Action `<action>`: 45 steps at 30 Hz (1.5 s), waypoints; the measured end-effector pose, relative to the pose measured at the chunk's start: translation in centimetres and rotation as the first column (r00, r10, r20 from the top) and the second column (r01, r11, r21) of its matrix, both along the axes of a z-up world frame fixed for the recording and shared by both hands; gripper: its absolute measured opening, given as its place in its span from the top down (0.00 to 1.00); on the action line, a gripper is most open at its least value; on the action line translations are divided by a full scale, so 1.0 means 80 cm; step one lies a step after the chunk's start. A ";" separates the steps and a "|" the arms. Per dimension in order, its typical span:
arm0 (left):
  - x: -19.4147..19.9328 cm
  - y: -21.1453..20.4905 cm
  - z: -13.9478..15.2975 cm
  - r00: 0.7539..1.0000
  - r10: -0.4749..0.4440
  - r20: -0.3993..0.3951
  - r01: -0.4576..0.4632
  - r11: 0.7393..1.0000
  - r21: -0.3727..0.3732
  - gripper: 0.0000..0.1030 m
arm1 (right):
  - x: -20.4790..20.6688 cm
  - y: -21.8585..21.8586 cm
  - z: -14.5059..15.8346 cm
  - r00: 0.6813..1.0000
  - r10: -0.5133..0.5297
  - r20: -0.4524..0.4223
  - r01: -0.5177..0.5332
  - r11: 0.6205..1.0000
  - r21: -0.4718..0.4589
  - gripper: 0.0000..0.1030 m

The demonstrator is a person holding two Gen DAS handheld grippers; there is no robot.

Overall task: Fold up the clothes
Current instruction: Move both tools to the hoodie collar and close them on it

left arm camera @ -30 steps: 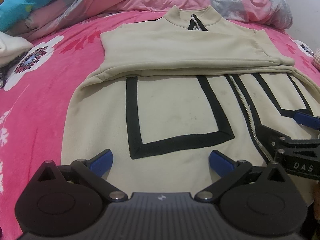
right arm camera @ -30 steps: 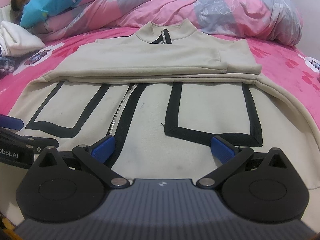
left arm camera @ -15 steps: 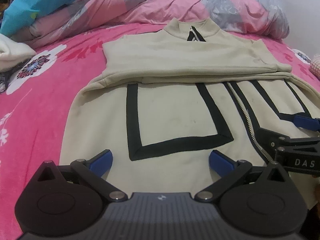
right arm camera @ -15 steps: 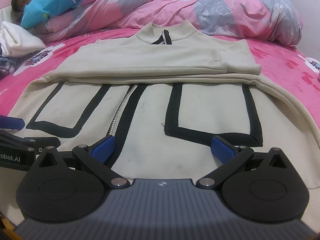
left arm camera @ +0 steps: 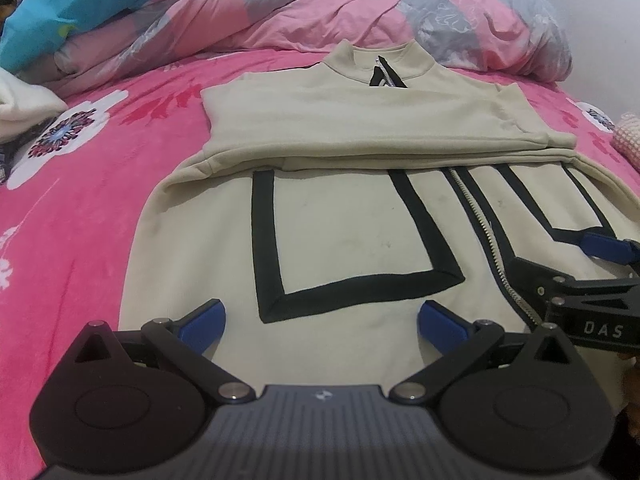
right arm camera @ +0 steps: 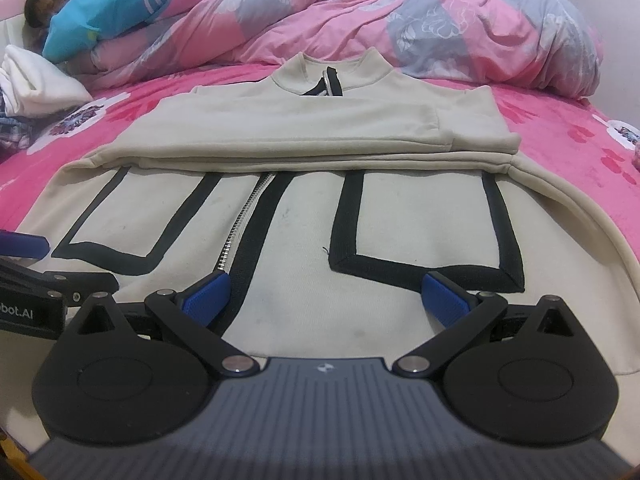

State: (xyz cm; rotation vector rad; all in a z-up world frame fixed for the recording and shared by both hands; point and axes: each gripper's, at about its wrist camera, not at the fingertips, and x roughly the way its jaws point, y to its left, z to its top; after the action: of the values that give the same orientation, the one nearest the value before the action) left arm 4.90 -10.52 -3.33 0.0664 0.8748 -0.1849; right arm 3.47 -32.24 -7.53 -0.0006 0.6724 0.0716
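Beige jacket (left arm camera: 352, 236) spread on a pink bed (left arm camera: 100, 168).
Both hand-held grippers, left (left arm camera: 320, 316) and right (right arm camera: 326, 294), hover spread wide, empty, above its near hem.

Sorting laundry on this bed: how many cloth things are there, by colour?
Beige jacket: 1
Pink quilt: 1
Pink bedsheet: 1
White cloth: 1
Blue striped garment: 1
Total: 5
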 end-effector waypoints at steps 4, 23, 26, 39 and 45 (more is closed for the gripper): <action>0.000 0.006 0.008 0.999 -0.038 0.000 0.038 0.998 -0.042 0.00 | 0.000 -0.001 0.002 1.000 0.008 -0.001 -0.008 1.000 -0.001 0.01; 0.233 0.014 0.088 0.950 -0.097 0.297 0.156 0.971 -0.182 0.00 | 0.155 -0.053 0.148 0.961 0.200 0.190 -0.224 0.968 0.113 0.01; 0.316 -0.012 0.078 0.967 -0.095 0.235 0.148 0.965 -0.218 0.03 | 0.244 -0.066 0.155 0.962 0.212 0.171 -0.237 0.960 0.147 0.01; 0.501 -0.093 0.008 0.997 -0.042 0.069 0.058 0.965 -0.255 0.78 | 0.519 -0.111 0.064 0.985 0.045 -0.169 0.013 0.945 0.328 0.48; 0.483 -0.098 0.020 0.988 -0.076 0.136 0.106 0.968 -0.229 0.87 | 0.510 -0.097 0.062 0.986 0.089 -0.142 -0.044 0.957 0.288 0.85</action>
State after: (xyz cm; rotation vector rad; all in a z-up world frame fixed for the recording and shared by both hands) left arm 43.54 -18.39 -1.74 -0.1025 0.7185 -0.3662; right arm 44.27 -39.96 -2.60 0.2615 0.8121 0.2350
